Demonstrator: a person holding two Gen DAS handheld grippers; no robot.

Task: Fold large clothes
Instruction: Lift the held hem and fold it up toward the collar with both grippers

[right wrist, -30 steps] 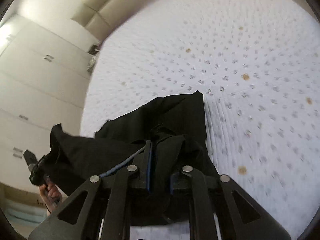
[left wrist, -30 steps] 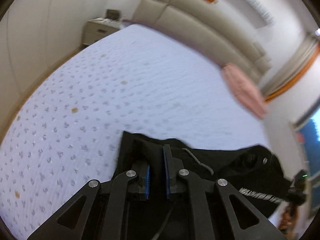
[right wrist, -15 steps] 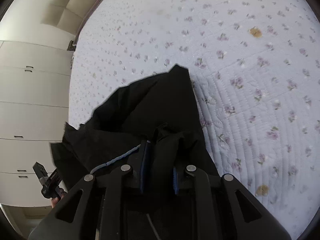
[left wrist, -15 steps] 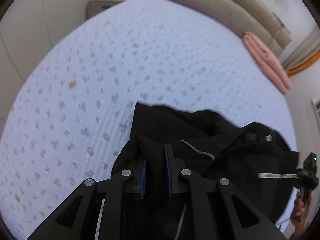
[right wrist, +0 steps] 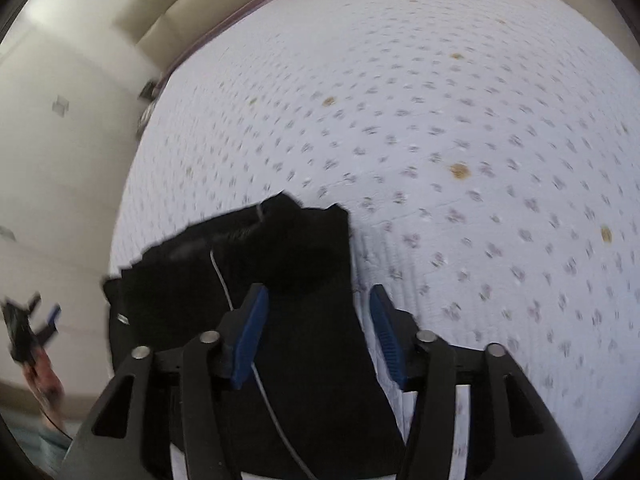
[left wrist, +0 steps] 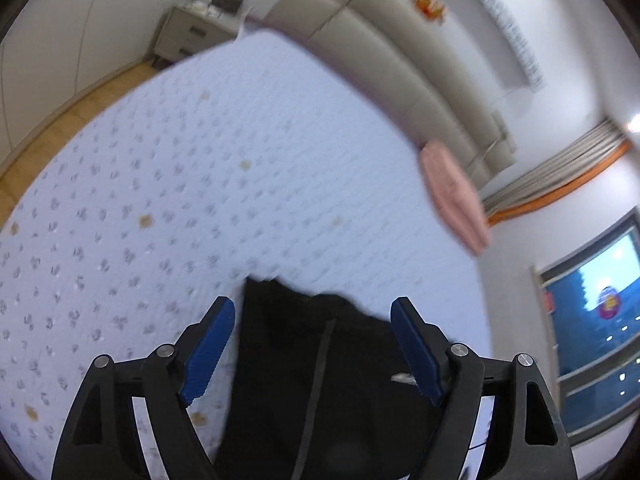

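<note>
Both my left tool (left wrist: 312, 340) and right tool (right wrist: 316, 320) have just opened wide, releasing the black garment (right wrist: 248, 280), which now lies on the bed (right wrist: 460, 140) at 6 o'clock, this fold laid.

One crumpled black fabric garment (left wrist: 320, 368). One bed with pale quilted floral cover (left wrist: 208, 184). One folded pink cloth (left wrist: 454, 196). One beige bedside cabinet (left wrist: 188, 34). One padded beige headboard (left wrist: 384, 56). Two pairs of black tongs with blue pads: left tongs (left wrist: 312, 344), right tongs (right wrist: 320, 328).
</note>
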